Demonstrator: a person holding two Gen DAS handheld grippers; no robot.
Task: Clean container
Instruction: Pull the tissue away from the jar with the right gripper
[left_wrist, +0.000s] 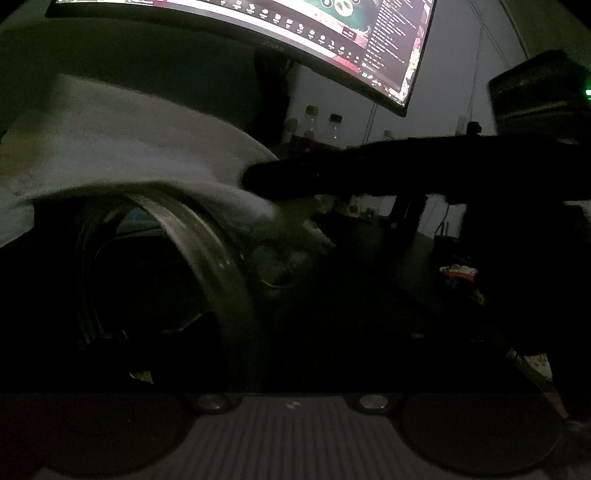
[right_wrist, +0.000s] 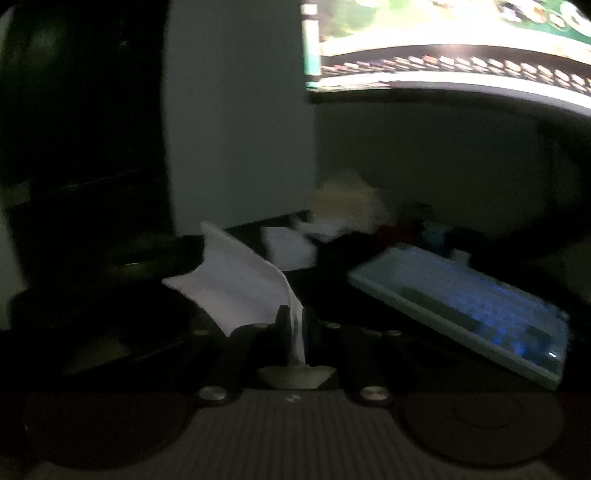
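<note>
Dimly lit by a curved monitor (left_wrist: 332, 40), a clear round container (left_wrist: 177, 236) fills the left wrist view, tipped on its side with its thick glassy rim facing the camera. The left gripper (left_wrist: 258, 325) is lost in shadow around it; its fingers stand wide, but whether they press the container's wall cannot be told. A soft white cloth (left_wrist: 122, 147) drapes in blurred folds over the container's upper edge, and the dark, elongated right gripper (left_wrist: 266, 179) reaches in from the right, its tip meeting the cloth at the rim.

From the right wrist view, that gripper's (right_wrist: 295, 325) 2 fingers (right_wrist: 282, 325) are clenched tight on a pinched strip of the same cloth (right_wrist: 236, 280), which fans out in a smooth, matte sheet toward the left. Beyond it, on the dark worktop (right_wrist: 332, 273), lie a pale keyboard (right_wrist: 465, 306) with blue-lit keys, a small white rectangular block (right_wrist: 290, 249) and a crumpled cream-coloured heap (right_wrist: 347, 203). Behind the container in the left view, 2 small capped bottles (left_wrist: 323, 125) stand below the monitor.
</note>
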